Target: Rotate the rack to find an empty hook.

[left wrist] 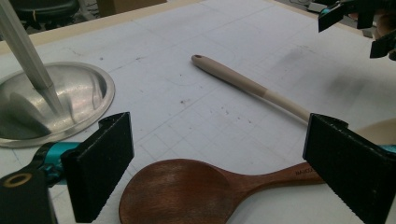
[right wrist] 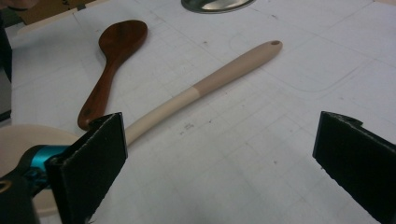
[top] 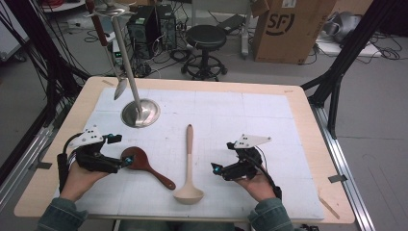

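We see the left claw (top: 126, 162) spread wide, jaws either side of the brown spoon (left wrist: 187, 191) bowl, not clamped. Right claw (top: 215, 168) also wide apart, empty; the beige ladle (right wrist: 205, 86) lies just ahead of it on the table (top: 298, 144).

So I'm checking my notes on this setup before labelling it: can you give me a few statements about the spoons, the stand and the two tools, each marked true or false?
1. The left tool is open, its jaws either side of the brown wooden spoon. True.
2. The right tool is shut on the beige ladle. False: it is open and holds nothing.
3. The ladle's bowl points toward the person. True.
4. The metal stand lies tipped over. False: it stands upright on its round base.
5. The wooden spoon lies across the ladle. False: they lie apart.
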{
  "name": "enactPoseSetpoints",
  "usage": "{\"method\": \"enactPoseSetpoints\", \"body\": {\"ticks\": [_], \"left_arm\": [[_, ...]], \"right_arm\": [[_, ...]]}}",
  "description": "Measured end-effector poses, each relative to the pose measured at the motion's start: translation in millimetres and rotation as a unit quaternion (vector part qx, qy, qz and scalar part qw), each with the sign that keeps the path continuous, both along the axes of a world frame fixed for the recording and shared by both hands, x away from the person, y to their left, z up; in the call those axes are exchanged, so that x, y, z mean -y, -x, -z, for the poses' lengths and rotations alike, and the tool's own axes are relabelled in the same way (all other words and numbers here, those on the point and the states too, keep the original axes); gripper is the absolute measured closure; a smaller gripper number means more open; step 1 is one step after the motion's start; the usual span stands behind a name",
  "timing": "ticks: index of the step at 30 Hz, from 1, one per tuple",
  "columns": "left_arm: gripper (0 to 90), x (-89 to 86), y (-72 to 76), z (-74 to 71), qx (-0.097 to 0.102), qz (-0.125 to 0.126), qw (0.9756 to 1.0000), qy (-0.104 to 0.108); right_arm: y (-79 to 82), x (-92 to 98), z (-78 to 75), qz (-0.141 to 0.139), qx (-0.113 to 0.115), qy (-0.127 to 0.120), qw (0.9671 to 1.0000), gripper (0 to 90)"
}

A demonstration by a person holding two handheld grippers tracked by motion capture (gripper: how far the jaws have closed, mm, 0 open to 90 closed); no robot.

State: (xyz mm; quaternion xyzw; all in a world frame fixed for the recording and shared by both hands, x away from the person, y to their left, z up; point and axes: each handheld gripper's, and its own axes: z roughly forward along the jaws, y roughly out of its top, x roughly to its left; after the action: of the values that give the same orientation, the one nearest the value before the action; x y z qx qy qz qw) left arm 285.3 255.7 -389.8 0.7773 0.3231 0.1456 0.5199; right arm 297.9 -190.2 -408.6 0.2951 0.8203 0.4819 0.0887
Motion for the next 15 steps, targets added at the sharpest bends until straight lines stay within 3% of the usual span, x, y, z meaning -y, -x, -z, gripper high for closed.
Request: {"method": "enactPoseSetpoints", "body": {"ticks": [8,10,15], "left_arm": [[9.3,1.4,0.6,0.2,0.000,0.001,1.0000,0.001],[9.3,2.0,0.5,0.4,0.000,0.001,1.0000,0.000],[9.3,3.1,0.9,1.0,0.000,0.003,1.0000,-0.005]], "right_arm": [[-3.8,-10.6,-0.9,-0.001,0.001,0.002,1.0000,2.1],[-4.5,-13.2,-0.8,-0.005,0.001,0.001,1.0000,6.4],[-6.3,-22.7,1.0,-0.014,-0.002,0.004,0.9999,7.6]]}}
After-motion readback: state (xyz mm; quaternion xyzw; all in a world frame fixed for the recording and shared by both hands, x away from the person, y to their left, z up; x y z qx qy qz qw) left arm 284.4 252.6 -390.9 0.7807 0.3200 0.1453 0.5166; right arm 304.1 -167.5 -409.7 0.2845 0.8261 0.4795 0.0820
